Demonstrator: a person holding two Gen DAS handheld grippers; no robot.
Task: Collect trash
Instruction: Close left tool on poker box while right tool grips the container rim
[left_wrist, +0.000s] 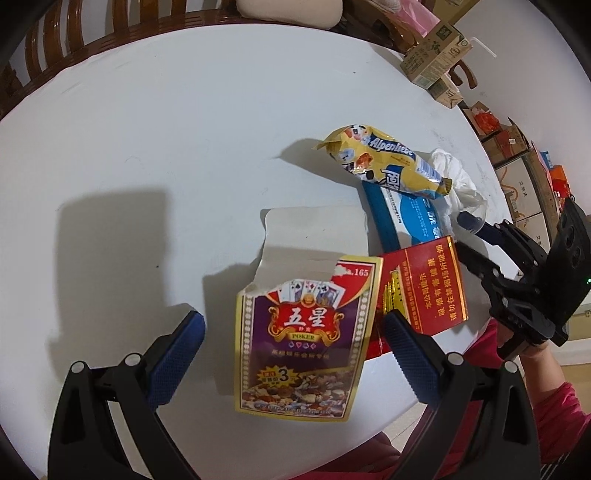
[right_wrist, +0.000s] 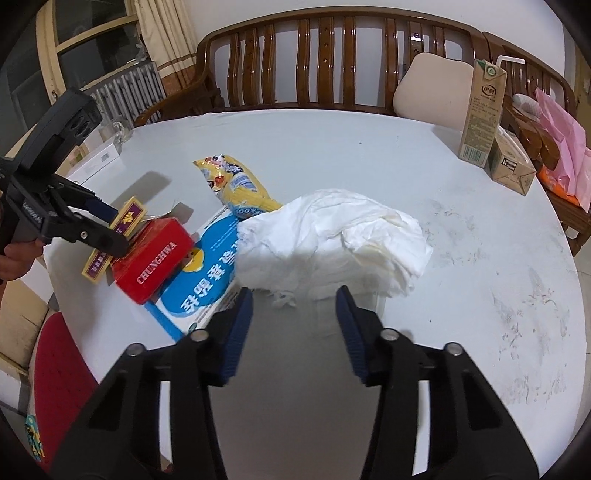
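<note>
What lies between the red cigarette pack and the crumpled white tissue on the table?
The blue and white box lies flat between the red cigarette pack and the crumpled white tissue, best seen in the right wrist view.

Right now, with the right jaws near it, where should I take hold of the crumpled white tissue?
Grip the near frayed edge of the crumpled white tissue, coming straight in from the right gripper side. It lies heaped and soft, its left part overlapping the blue box, so pinch toward the right.

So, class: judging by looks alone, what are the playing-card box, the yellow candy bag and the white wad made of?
Playing-card box: glossy printed cardboard, going by its torn pale edge.
Yellow candy bag: probably shiny plastic film, crinkled and reflective.
White wad: matte tissue paper, crumpled with frayed edges.
</note>
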